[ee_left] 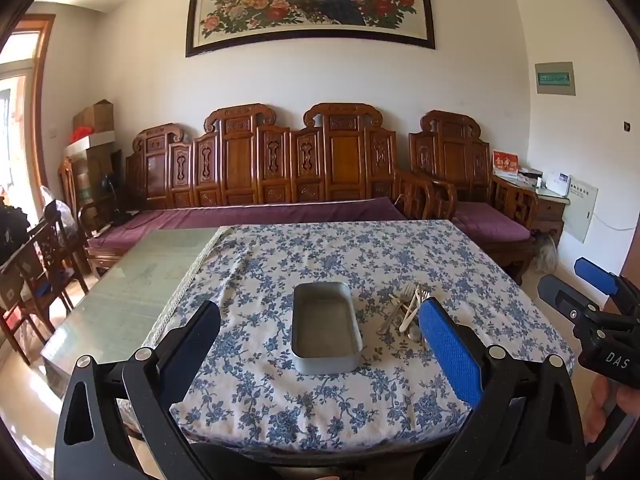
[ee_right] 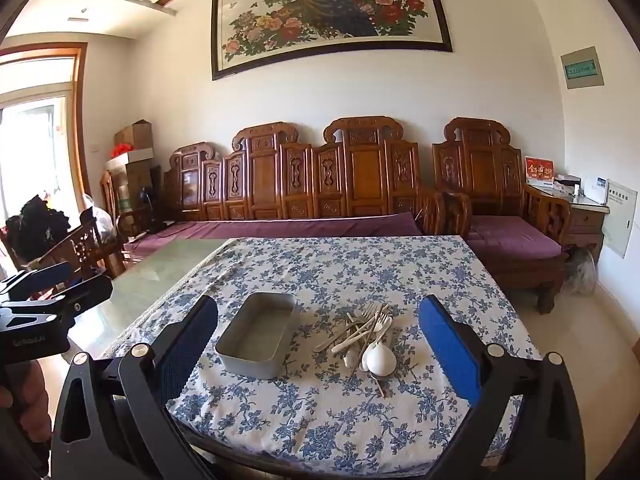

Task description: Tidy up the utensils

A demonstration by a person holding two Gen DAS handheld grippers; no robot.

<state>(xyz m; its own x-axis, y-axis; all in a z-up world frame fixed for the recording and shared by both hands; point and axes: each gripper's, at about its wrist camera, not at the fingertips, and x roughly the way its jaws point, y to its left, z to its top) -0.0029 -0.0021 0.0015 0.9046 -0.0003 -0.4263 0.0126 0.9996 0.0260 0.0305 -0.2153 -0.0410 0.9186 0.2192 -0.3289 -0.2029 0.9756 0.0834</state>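
Note:
A grey metal tin (ee_left: 326,326) sits empty on the blue floral tablecloth (ee_left: 320,256); it also shows in the right wrist view (ee_right: 258,334). To its right lies a pile of utensils (ee_right: 366,338): forks, metal spoons and a white spoon (ee_right: 380,358). The pile is partly hidden behind a finger in the left wrist view (ee_left: 406,310). My left gripper (ee_left: 320,344) is open and empty, held above the table's near edge in front of the tin. My right gripper (ee_right: 318,344) is open and empty, held off the near edge in front of the tin and pile.
The cloth covers the right part of a glass-topped table (ee_left: 132,292). A carved wooden bench with purple cushions (ee_left: 260,184) stands behind the table. Wooden chairs (ee_left: 52,256) stand to the left. The right gripper shows at the right of the left wrist view (ee_left: 596,320).

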